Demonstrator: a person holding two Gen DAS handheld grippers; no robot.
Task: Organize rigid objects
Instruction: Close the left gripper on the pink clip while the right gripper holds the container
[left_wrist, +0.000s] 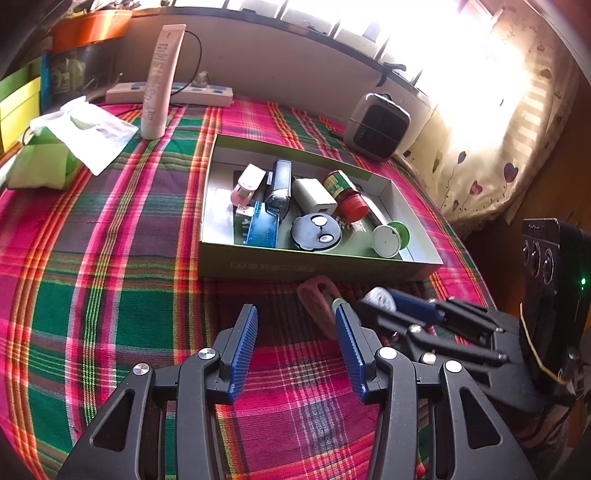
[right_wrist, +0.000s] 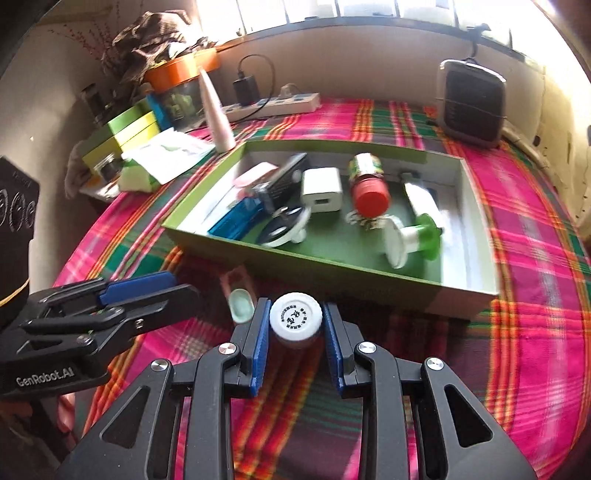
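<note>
My left gripper (left_wrist: 295, 339) hangs open and empty at the lower centre; my right gripper (right_wrist: 295, 325) squeezes a white-capped bottle (right_wrist: 295, 316). The box (right_wrist: 332, 267) above already holds most things; a pink item (left_wrist: 317, 302) remains outside.

Left gripper (left_wrist: 295, 339) gapes empty; right gripper (right_wrist: 294, 334) clamped tight

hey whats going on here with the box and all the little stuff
A person with a gripper in each hand is sorting small items into an open green box on a plaid cloth. The right gripper is shut on a white-capped bottle just in front of the box. The left gripper is open and empty. A pink scoop lies outside the box.
</note>
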